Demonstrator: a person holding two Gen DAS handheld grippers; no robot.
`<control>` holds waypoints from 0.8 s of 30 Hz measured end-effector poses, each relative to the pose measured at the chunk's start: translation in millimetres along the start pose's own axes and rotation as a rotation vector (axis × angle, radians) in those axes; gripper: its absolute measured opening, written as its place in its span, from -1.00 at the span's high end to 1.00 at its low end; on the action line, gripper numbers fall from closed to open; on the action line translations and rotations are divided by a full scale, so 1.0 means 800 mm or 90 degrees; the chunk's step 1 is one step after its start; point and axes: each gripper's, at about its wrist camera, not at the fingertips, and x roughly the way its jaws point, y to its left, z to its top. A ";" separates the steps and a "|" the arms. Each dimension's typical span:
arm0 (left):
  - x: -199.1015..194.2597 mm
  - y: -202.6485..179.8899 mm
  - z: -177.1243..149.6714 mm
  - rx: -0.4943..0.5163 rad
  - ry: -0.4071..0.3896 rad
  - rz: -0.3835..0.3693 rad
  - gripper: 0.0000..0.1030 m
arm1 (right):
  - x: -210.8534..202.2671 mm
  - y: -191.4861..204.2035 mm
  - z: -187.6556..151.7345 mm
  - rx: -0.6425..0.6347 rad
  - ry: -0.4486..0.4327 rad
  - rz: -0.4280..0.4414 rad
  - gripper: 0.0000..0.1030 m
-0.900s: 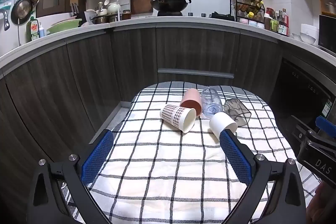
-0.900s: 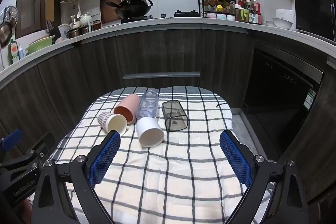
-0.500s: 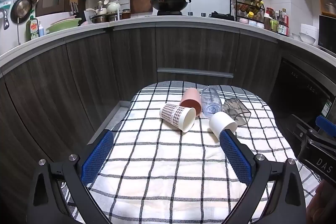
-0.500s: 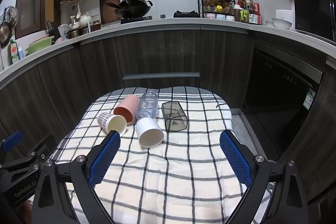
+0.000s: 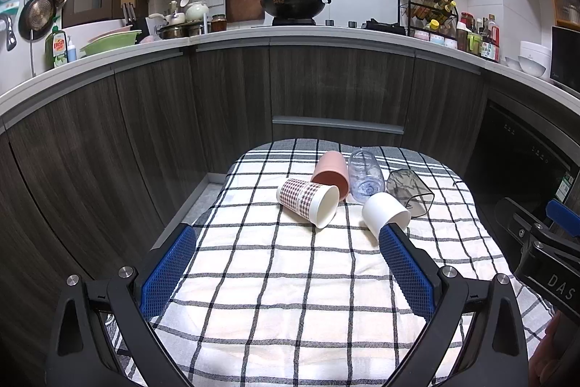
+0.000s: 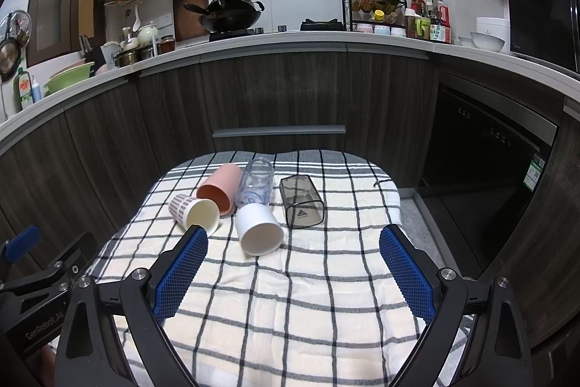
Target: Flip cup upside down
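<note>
Several cups lie on their sides on the checked cloth [image 5: 290, 278]: a checked paper cup [image 5: 308, 202] [image 6: 194, 212], a pink cup [image 5: 330, 169] [image 6: 219, 187], a clear cup [image 5: 364, 176] [image 6: 255, 184], a white cup [image 5: 386, 214] [image 6: 258, 229] and a smoky square cup [image 5: 409, 193] [image 6: 301, 202]. My left gripper [image 5: 288, 272] is open and empty, short of the cups. My right gripper [image 6: 293, 274] is open and empty, near the white cup; its body shows in the left wrist view [image 5: 543, 256].
The cloth [image 6: 308, 296] covers a small table with edges on all sides. Dark cabinets [image 5: 326, 89] and a counter with a wok [image 5: 293, 2] stand behind. A dishwasher front [image 6: 489, 162] is on the right.
</note>
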 end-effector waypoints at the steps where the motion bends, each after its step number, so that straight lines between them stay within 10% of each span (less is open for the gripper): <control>1: 0.000 0.001 0.000 0.000 0.001 -0.001 -1.00 | 0.000 0.000 0.000 0.000 0.000 0.000 -0.86; 24: 0.005 0.001 -0.003 -0.001 0.004 -0.001 -1.00 | 0.002 0.001 -0.002 0.000 0.001 0.000 -0.86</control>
